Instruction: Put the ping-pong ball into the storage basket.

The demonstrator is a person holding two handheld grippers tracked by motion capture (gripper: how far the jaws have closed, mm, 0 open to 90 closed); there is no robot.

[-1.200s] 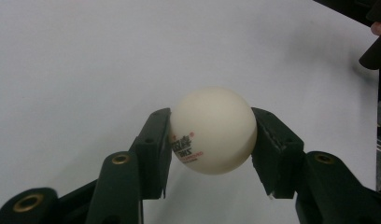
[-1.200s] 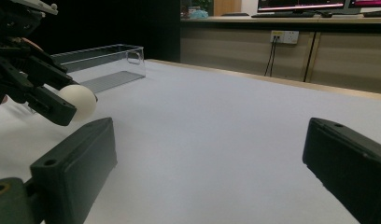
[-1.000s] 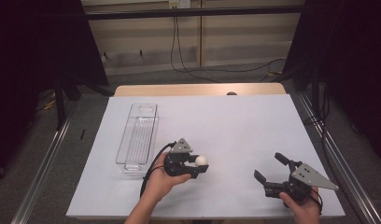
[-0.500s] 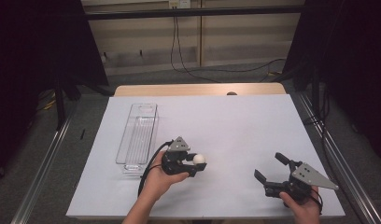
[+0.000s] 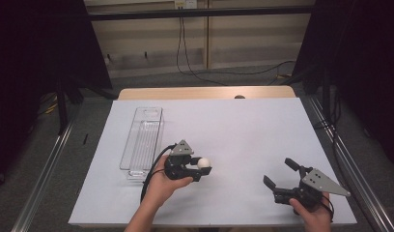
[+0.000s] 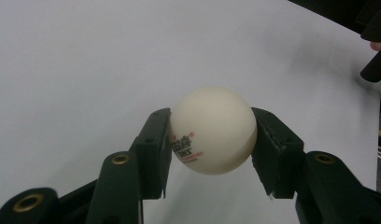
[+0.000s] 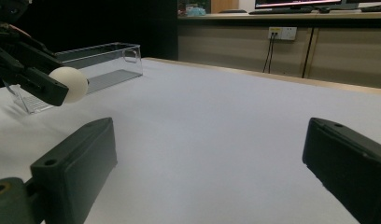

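Note:
A white ping-pong ball (image 6: 213, 129) with red print sits between the two black jaws of my left gripper (image 5: 203, 167), which is shut on it a little above the white table sheet. In the high view the ball (image 5: 204, 163) shows at the gripper's tip, right of the clear plastic box (image 5: 143, 137). My right gripper (image 5: 278, 175) rests near the front right of the table, jaws wide apart and nothing between them. From the right gripper view the held ball (image 7: 69, 84) and the left gripper (image 7: 48, 86) appear at the far left, in front of the clear box (image 7: 97, 63).
The white sheet (image 5: 243, 125) covers the table, with a wooden edge (image 5: 204, 92) at the back. Metal rails (image 5: 45, 169) run along both sides. Cables (image 5: 185, 53) hang against the back wall. The clear box holds nothing that I can see.

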